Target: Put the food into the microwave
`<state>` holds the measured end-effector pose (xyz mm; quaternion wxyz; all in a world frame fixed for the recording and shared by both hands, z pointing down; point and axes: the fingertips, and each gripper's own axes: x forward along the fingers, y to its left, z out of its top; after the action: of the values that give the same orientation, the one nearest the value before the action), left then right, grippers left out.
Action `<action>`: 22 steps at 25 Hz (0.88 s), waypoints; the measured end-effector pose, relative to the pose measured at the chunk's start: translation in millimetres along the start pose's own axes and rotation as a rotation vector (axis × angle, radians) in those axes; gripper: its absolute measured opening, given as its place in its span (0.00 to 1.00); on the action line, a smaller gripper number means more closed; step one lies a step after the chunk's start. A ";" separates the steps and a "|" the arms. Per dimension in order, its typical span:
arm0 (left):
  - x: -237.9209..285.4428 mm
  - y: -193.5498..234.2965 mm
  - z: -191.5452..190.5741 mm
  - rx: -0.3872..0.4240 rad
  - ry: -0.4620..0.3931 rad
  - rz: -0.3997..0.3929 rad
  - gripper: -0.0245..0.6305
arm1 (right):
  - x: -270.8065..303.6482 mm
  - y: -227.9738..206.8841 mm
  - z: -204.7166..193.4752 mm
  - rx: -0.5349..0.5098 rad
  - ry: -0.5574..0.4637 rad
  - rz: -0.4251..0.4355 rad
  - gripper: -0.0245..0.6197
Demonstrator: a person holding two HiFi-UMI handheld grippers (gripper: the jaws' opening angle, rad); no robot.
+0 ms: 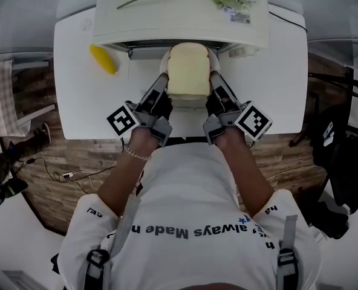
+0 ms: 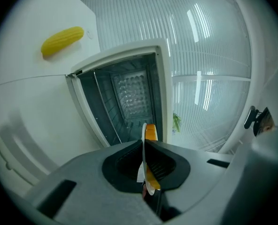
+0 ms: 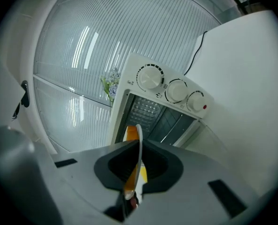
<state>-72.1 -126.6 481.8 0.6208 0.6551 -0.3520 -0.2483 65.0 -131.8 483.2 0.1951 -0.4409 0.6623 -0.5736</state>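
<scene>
Left gripper [image 2: 143, 146] and right gripper [image 3: 137, 149] each pinch only the thin rim of the white plate [image 1: 164, 64] holding the bread [image 1: 188, 71], upper centre before the open microwave [image 1: 179, 17], so any uneven tilt could tip the bread off.

bread [image 1: 188, 71]: pale cream | plate [image 2: 143, 132]: white | corn [image 1: 103, 59]: yellow | microwave [image 1: 167, 23]: white | table [image 1: 276, 89]: white

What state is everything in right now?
microwave, door open
plate, gripped at both sides, outside the microwave
bread, lying flat on the plate
left gripper, shut on the plate rim
right gripper, shut on the plate rim
corn, lying loose on the table
</scene>
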 end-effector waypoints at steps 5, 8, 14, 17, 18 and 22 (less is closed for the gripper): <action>9.9 23.1 10.2 0.008 -0.007 0.017 0.07 | 19.7 -21.3 -1.8 0.002 0.011 -0.021 0.08; 19.9 40.8 18.3 0.008 -0.006 0.032 0.07 | 36.3 -36.2 -0.6 0.002 0.016 -0.042 0.08; 23.9 63.1 23.0 0.001 -0.012 0.052 0.07 | 48.3 -53.8 -5.4 0.003 0.017 -0.065 0.08; 31.8 76.0 25.6 0.000 -0.012 0.058 0.07 | 55.9 -69.0 -5.8 0.012 0.020 -0.080 0.08; 38.0 81.3 27.5 -0.004 -0.013 0.062 0.07 | 61.0 -75.7 -3.8 0.015 0.023 -0.085 0.08; 51.2 96.1 32.4 -0.013 -0.016 0.080 0.07 | 73.3 -94.3 0.4 0.029 0.036 -0.109 0.08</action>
<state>-79.3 -184.9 579.0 0.6316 0.6344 -0.3811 -0.2309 60.0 -186.9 589.0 0.1580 -0.4632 0.6321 -0.6008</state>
